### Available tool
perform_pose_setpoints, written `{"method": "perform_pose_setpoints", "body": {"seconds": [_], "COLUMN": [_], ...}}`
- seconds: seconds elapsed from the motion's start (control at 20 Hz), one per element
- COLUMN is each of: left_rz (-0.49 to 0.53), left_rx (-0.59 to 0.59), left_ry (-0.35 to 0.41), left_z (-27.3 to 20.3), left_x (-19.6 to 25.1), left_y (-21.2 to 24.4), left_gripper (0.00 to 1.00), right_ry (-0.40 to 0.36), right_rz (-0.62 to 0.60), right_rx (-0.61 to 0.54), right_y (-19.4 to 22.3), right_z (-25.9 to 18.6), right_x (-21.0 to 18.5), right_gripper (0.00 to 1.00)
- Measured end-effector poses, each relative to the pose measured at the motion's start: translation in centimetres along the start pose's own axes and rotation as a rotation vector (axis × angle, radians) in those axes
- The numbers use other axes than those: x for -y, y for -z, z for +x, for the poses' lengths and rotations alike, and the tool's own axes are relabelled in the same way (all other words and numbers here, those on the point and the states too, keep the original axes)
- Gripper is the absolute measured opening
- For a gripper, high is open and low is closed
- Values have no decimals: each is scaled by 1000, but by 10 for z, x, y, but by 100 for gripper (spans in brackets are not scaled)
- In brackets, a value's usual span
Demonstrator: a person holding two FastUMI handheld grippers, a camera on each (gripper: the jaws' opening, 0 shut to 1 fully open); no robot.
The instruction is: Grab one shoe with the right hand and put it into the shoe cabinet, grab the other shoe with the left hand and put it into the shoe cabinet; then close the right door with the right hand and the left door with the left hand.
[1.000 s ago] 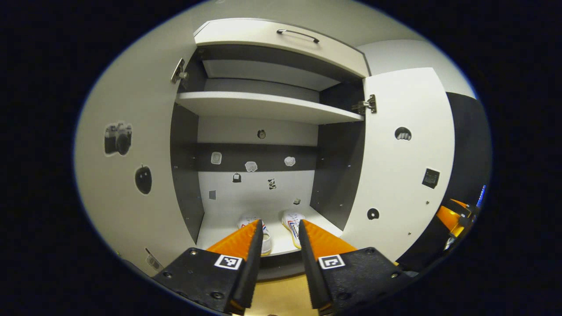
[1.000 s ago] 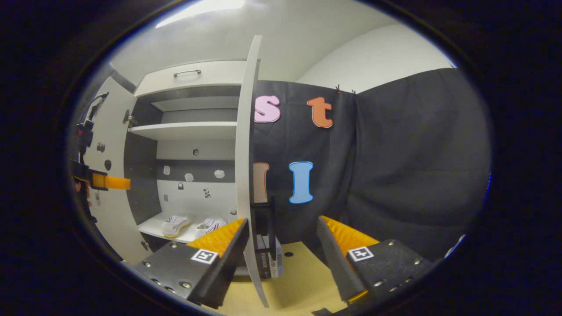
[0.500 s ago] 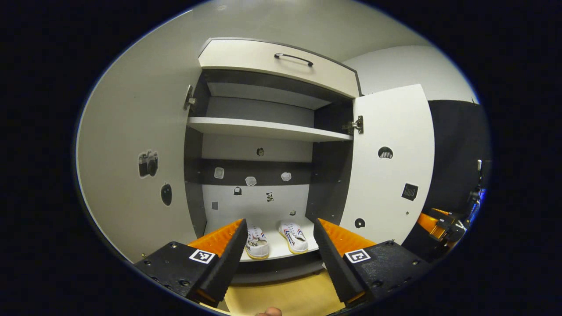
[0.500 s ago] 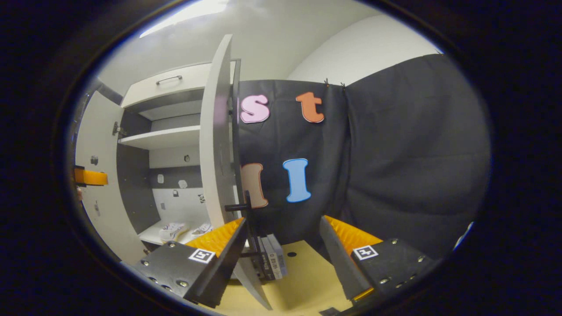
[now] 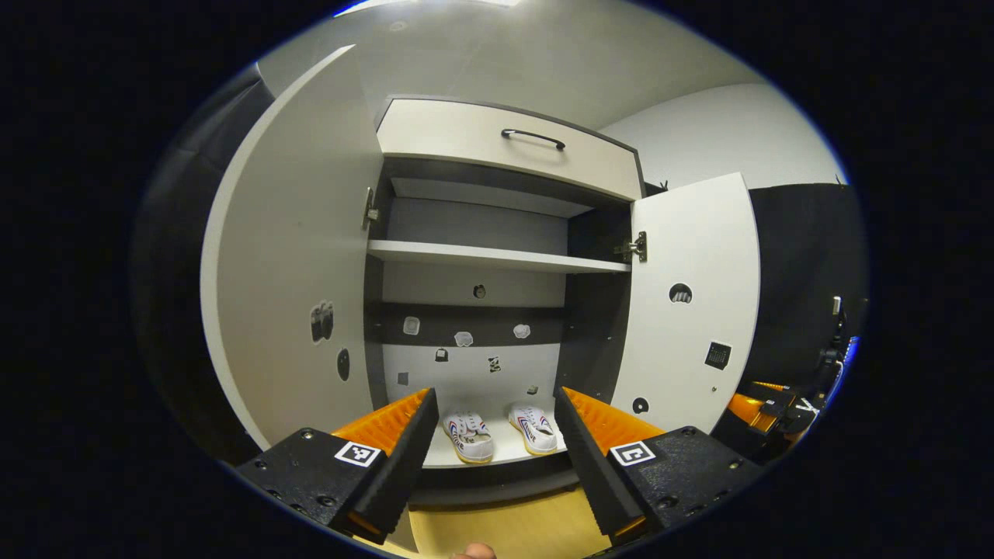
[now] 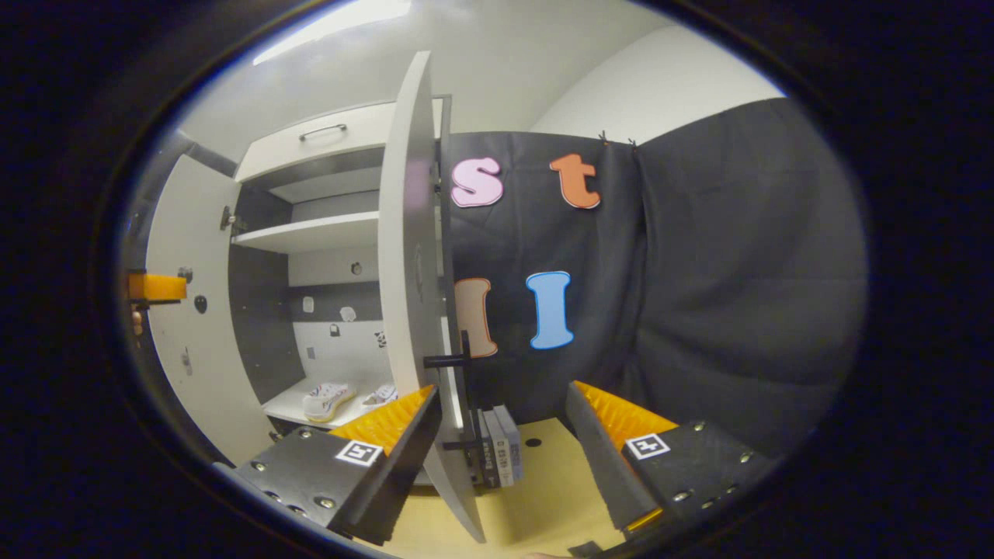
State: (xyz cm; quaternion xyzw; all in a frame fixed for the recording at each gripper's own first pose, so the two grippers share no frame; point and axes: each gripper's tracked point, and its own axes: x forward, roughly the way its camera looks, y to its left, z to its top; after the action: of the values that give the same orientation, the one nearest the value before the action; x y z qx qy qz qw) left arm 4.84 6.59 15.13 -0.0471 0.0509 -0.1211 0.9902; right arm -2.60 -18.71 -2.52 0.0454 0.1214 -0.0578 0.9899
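Closest to me in the left gripper view, my left gripper (image 5: 493,450) has its fingers spread wide with nothing between them, and a bare strip of yellow floor (image 5: 505,532) lies under them. A sliver of something pale pokes in at the bottom edge; I can't tell what it is.

Through the gap I see both shoes (image 5: 501,433) side by side on the bottom shelf (image 5: 497,458) of the shoe cabinet (image 5: 497,256), toes toward me, near its front edge. The left door (image 5: 299,295) stands open on one side and the right door (image 5: 691,310) on the other, so the mouth is clear between them. Small stickers dot the back panel, too small to read.

In the right gripper view, my right gripper (image 6: 501,458) is also spread apart and empty. The right door's edge (image 6: 419,272) sits just beyond the left finger, nearly edge-on, and it cuts off part of the shoes (image 6: 342,397) and the cabinet interior. A dark handle (image 6: 446,359) juts from the door's outer face. Behind the door, some upright flat items (image 6: 501,454) stand on the floor; I can't make them out. Open floor lies ahead of the right finger, up to the black cloth.
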Motion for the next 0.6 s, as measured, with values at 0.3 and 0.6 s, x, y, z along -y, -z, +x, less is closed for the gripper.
{"method": "perform_pose_setpoints", "body": {"seconds": [0.3, 0.6], "left_rz": [-6, -16], "left_rx": [16, 23], "left_ry": [-43, -132], "left_z": [-21, -47], "left_x": [-11, -37], "left_y": [-7, -9], "left_gripper": [92, 90], "right_ry": [-160, -294], "right_rz": [49, 37], "right_rx": [-29, -39], "right_y": [6, 10], "right_z": [3, 15], "right_x": [-55, -121], "right_gripper": [98, 98]}}
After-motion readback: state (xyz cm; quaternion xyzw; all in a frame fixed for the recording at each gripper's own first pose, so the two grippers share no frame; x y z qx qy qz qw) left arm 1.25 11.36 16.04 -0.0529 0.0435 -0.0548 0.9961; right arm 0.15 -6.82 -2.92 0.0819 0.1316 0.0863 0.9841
